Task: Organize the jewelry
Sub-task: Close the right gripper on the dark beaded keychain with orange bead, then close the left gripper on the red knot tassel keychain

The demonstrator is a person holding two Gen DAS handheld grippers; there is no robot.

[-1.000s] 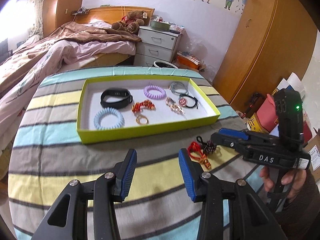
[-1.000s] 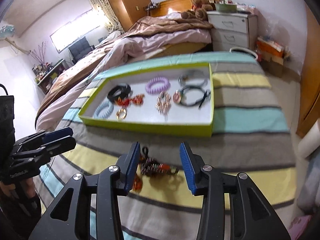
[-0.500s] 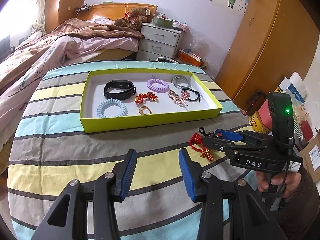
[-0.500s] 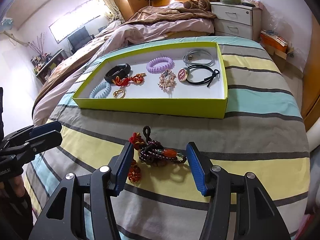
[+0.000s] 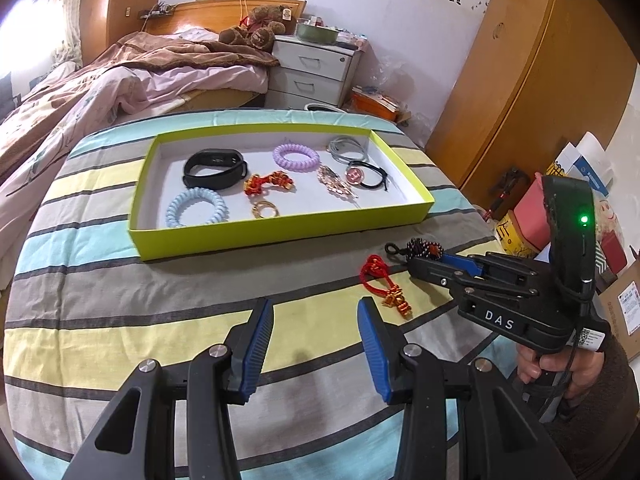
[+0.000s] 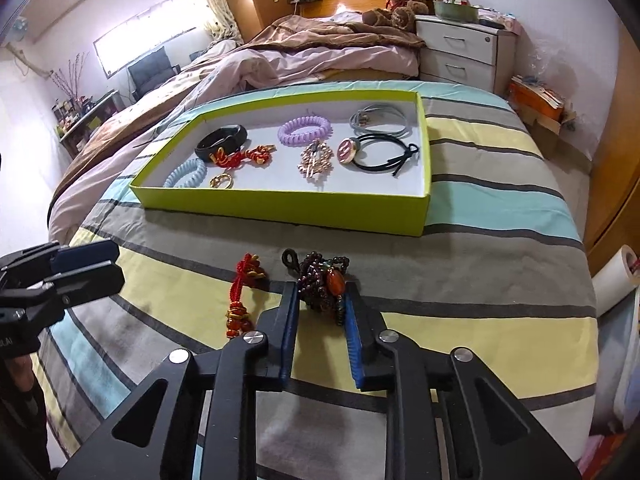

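A dark bead bracelet (image 6: 324, 280) with an orange stone lies bunched on the striped cloth in front of the green tray (image 6: 280, 208). My right gripper (image 6: 320, 292) is closing on it, and both blue pads press its sides. From the left wrist view the right gripper (image 5: 424, 258) reaches in from the right, with the bead bracelet (image 5: 422, 248) at its tips. A red knotted charm (image 6: 240, 292) lies just left of it, untouched. My left gripper (image 5: 316, 312) hovers open over the cloth with nothing between its fingers.
The green tray (image 5: 280, 236) holds a black band (image 5: 214, 168), a blue coil (image 5: 196, 208), a purple coil (image 5: 296, 156), a red charm, a gold ring, a brooch and hair ties. A bed, nightstand and wardrobe stand behind. A hand (image 5: 560, 372) grips the right tool.
The right jaws, wide around the bead bracelet half a second ago, have come together and squeezed it into a tighter bunch. The left gripper has stayed put and open.
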